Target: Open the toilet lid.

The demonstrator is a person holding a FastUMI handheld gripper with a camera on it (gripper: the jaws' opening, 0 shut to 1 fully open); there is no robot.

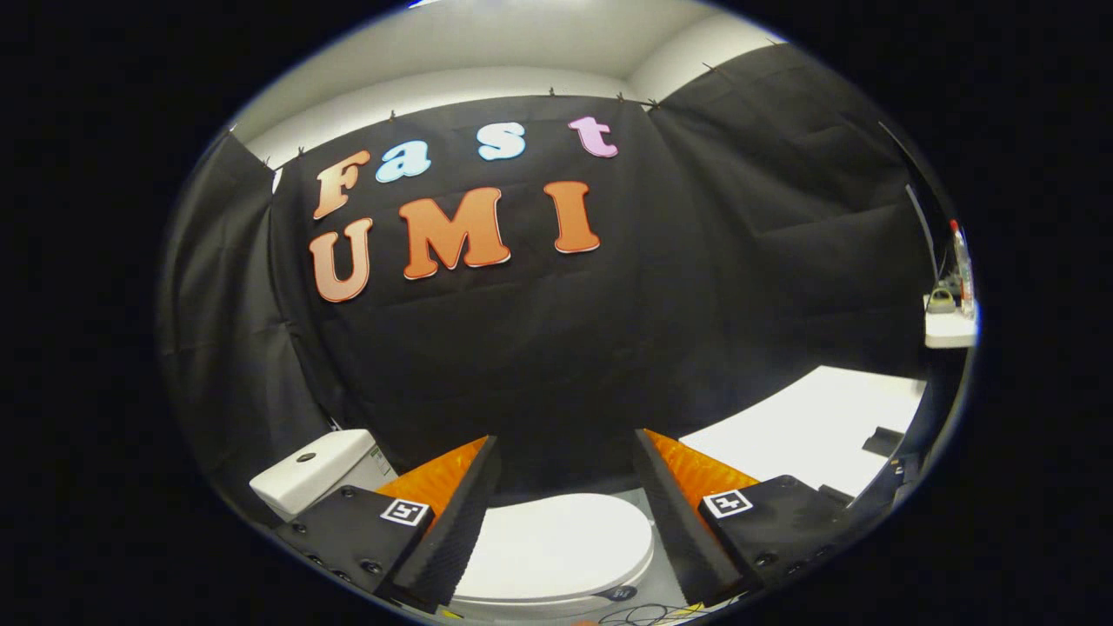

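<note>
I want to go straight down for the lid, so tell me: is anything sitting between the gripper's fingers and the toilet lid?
Nothing visible does. The gripper is open, and the closed white toilet lid lies flat below, in the gap between the fingers, with nothing on it. The cistern sits off to the side.

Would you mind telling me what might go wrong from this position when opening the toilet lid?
The open gripper sits above the closed toilet lid, not touching it, so its fingers might slide off the smooth, rounded top. A lid swung up hard could strike the tank. Cables beside the bowl might snag.
</note>
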